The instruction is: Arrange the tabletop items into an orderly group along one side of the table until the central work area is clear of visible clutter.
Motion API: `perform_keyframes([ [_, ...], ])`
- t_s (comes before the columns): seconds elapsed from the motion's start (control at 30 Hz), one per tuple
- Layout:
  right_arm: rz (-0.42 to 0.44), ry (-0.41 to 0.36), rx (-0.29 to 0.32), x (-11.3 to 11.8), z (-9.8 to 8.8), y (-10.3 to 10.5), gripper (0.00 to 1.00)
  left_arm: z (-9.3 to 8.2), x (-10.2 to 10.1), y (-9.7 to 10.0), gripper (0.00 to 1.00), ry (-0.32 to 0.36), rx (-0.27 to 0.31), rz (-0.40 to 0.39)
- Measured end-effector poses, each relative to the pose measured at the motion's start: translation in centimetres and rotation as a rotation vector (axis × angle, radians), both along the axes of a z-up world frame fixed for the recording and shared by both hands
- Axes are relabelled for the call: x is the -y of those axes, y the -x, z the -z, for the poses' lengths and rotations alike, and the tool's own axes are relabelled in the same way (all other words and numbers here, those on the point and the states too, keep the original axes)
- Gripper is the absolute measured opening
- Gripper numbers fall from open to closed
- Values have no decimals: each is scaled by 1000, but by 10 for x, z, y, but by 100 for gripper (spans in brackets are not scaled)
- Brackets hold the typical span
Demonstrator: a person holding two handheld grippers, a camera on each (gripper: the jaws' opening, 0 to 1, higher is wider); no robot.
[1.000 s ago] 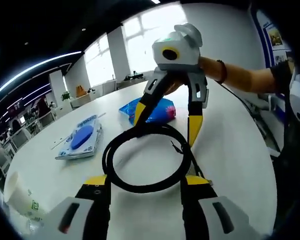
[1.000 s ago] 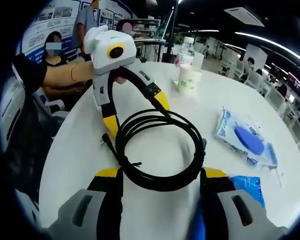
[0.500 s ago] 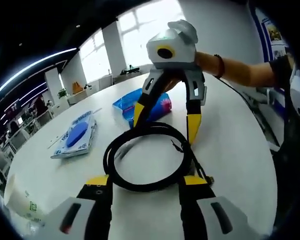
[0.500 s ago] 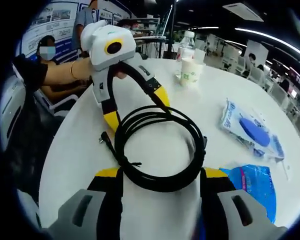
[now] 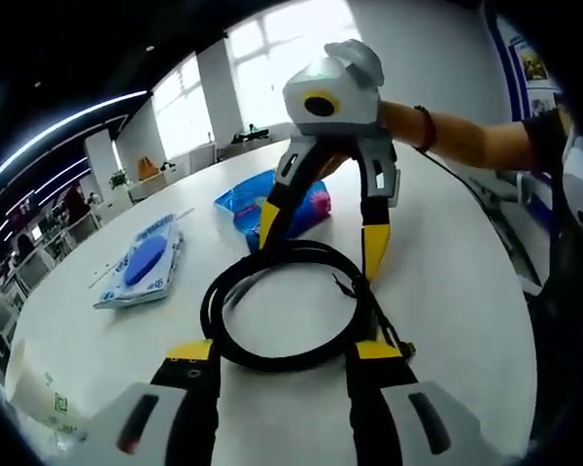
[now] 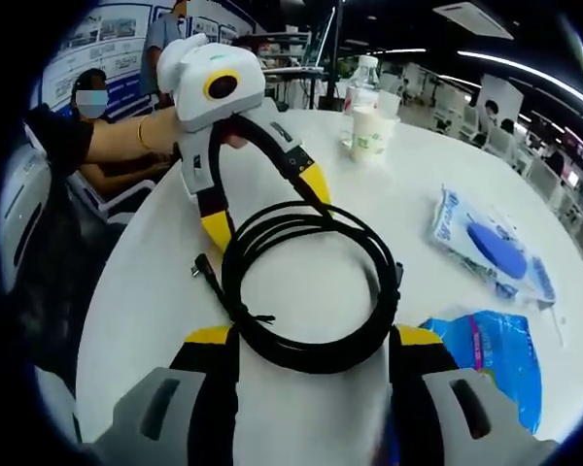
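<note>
A black cable lies coiled in a ring on the white round table. My left gripper stands open at the coil's near edge, one yellow-tipped jaw on each side. My right gripper faces it from the far edge, also open, with its tips straddling the coil. In the right gripper view the same cable rests between my right gripper at the bottom and my left gripper at the top. The cable's plug end sticks out at the left. Neither gripper has closed on anything.
A blue bag and a clear packet with a blue disc lie beyond the coil. A paper cup and a bottle stand at the far rim. People sit behind the table edge.
Both views have shifted slightly with the hands. The cable and both open grippers hold the same places relative to each other.
</note>
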State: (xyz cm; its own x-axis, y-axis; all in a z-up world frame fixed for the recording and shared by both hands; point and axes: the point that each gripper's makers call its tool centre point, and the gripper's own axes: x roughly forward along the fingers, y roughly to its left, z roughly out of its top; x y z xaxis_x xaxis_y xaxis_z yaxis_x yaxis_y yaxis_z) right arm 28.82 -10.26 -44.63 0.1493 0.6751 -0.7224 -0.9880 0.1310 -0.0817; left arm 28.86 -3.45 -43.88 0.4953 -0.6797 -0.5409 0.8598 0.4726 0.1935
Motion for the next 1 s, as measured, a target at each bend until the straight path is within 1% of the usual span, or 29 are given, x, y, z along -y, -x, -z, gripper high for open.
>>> perform_keyframes([
  [0.5, -4, 6, -16, 5, 2, 3, 59, 1, 4, 3, 50, -5, -20, 12],
  [1.0, -10, 18, -32, 8, 4, 5, 59, 3, 8, 5, 50, -2, -61, 14],
])
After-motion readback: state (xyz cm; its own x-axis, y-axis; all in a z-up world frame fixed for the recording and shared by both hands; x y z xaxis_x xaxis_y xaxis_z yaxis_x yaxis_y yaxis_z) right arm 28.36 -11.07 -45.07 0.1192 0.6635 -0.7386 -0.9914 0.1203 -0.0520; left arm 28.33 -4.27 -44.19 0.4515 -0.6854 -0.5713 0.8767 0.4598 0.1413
